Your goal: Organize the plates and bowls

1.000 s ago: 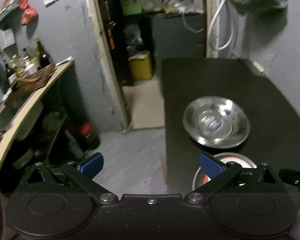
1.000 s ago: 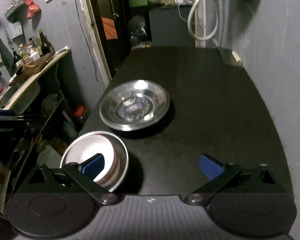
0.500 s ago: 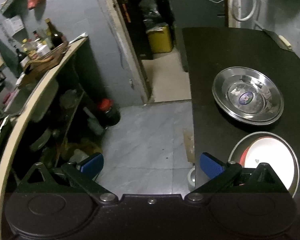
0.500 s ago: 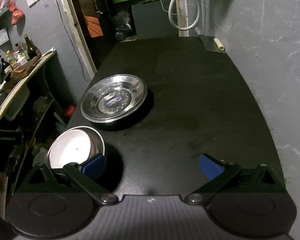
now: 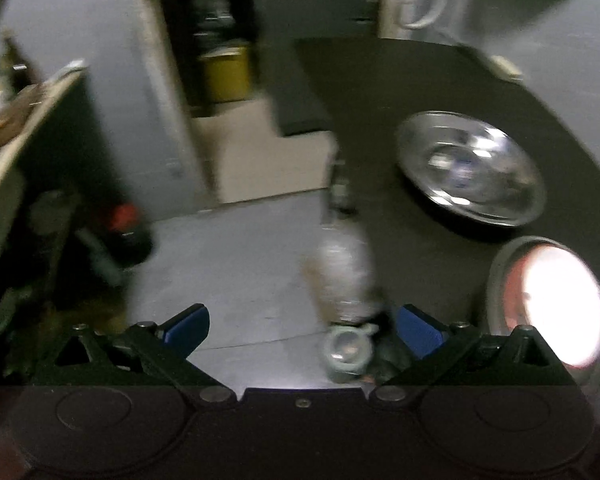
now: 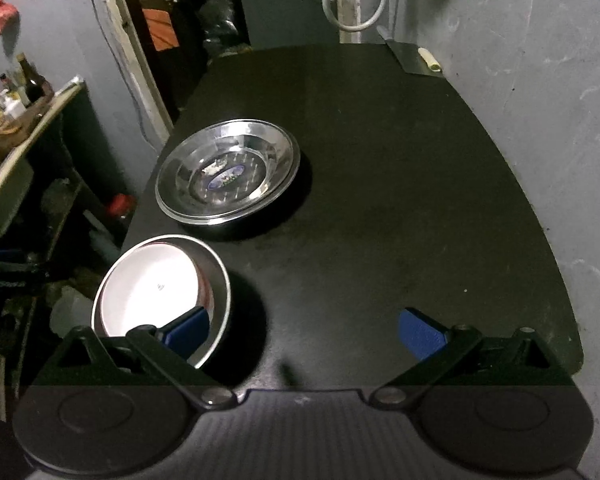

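A wide steel plate [image 6: 228,172] with a blue sticker lies on the black table [image 6: 380,160], left of centre. Nearer me a steel bowl [image 6: 216,300] holds a white bowl [image 6: 148,288] with a reddish rim. My right gripper [image 6: 304,332] hangs open above the table's near edge, its left fingertip over the stacked bowls. The left wrist view is blurred: the steel plate [image 5: 470,168] and the stacked bowls [image 5: 552,304] sit at right. My left gripper [image 5: 304,326] is open and empty, off the table's left edge over the floor.
Left of the table are a grey floor [image 5: 240,264], a plastic bottle [image 5: 346,280] standing beside the table edge, and a counter [image 6: 24,140] crowded with bottles. A doorway [image 6: 172,32] opens behind. A grey wall [image 6: 540,80] runs along the table's right side.
The left gripper's view has swung fast and blurred, with the plate and bowls staying at its right. The right gripper's view shifted slightly; the dishes have not moved.
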A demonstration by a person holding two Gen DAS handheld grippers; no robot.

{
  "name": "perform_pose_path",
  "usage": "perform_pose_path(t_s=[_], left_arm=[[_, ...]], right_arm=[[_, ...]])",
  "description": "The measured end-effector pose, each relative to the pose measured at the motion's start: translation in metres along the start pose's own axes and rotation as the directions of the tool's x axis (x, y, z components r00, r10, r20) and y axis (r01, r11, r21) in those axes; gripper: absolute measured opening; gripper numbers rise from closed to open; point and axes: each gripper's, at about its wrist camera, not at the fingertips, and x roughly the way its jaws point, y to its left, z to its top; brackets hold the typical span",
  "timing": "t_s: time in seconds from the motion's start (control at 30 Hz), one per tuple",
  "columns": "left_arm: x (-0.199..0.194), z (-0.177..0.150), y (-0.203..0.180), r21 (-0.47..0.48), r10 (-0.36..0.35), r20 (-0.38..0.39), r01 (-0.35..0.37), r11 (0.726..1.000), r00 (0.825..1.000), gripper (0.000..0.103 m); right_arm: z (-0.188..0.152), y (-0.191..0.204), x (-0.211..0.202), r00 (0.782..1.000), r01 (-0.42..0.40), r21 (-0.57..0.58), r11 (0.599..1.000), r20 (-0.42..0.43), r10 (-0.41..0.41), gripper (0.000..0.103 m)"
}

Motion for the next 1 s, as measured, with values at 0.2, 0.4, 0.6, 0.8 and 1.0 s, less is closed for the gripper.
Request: perform_pose_path(t_s=[0.2, 0.4, 0.6, 0.8, 1.0], left_arm=[[0.001, 0.0, 0.004, 0.045, -0.225, -0.021, 0.226, 0.973, 0.974, 0.102], [0.011, 0.005, -0.007, 0.115, -0.308, -0.066, 0.314, 0.942, 0.949, 0.102], [0.021, 0.01, -0.019, 0.12, -0.349, -0.104, 0.36, 0.925, 0.931, 0.102], [0.025, 0.011, -0.032, 0.14, -0.311, -0.145, 0.331, 0.933, 0.939, 0.101], [0.025, 0.012, -0.039, 0.163, -0.266, -0.167, 0.293, 0.942, 0.949, 0.1]], right_arm=[[-0.005, 0.017, 0.005, 0.995, 0.09, 0.045, 0.995, -0.051, -0.087, 0.103], [-0.007, 0.021, 0.008, 0.984, 0.148, 0.065, 0.987, -0.113, -0.14, 0.103], [-0.004, 0.019, 0.017, 0.98, 0.132, 0.036, 0.991, -0.158, -0.124, 0.103], [-0.002, 0.022, 0.026, 0.981, 0.078, -0.021, 0.997, -0.177, -0.08, 0.103], [0.005, 0.018, 0.033, 0.981, 0.047, -0.047, 0.998, -0.184, -0.055, 0.103]])
